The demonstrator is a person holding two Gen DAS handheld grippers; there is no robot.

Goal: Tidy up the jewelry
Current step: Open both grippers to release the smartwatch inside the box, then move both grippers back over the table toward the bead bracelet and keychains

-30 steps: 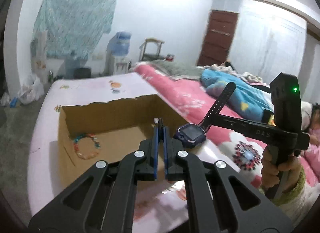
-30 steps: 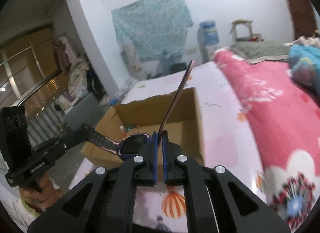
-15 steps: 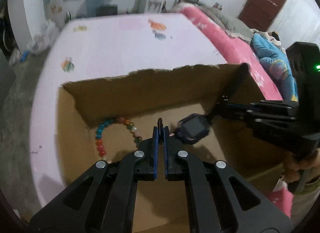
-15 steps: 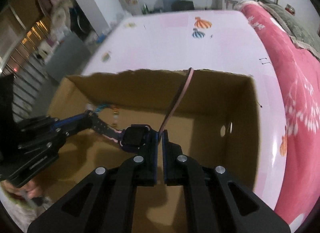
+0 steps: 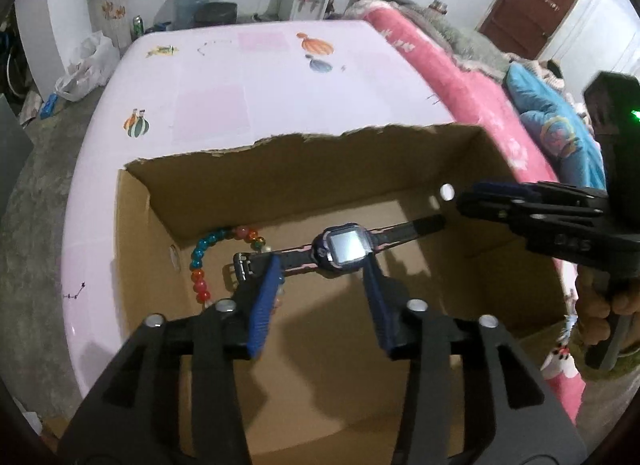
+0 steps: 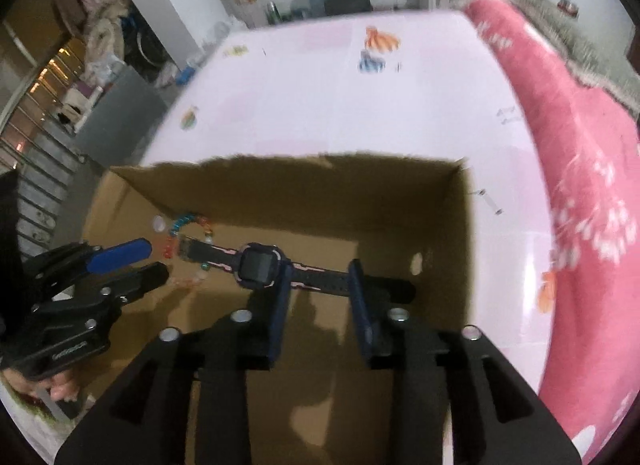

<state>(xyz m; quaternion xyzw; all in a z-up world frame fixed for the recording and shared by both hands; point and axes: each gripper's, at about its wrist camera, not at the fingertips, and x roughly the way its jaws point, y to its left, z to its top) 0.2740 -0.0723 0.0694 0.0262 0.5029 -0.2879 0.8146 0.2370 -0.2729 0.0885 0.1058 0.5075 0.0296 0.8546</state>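
**A:** Looking at the watch [image 5: 344, 250] first: we've got it lying stretched out flat inside the cardboard box [image 5: 304, 169], screen up, strap ends pointing to either side. One strap end lies across the bead bracelet [image 5: 200, 265], which sits in the box's far left corner.

**B:** Yep, and neither tool is gripping it. Our left tool [image 5: 320, 277] has just been opening its jaws; they stand apart over the buckle side of the strap, with the watch showing between them but the blue pads not pressing on it. Our right tool [image 6: 318, 285] has just been opening too, jaws parted over the other strap half, nothing pinched.

**A:** Agreed, both let go. In the left wrist view the right tool comes in from the right over the box wall, with a hand [image 5: 600, 313] on its handle.

**B:** The box sits on the pale pink table [image 5: 224, 77] with balloon prints, and the pink bed [image 6: 592, 169] runs along the right side.
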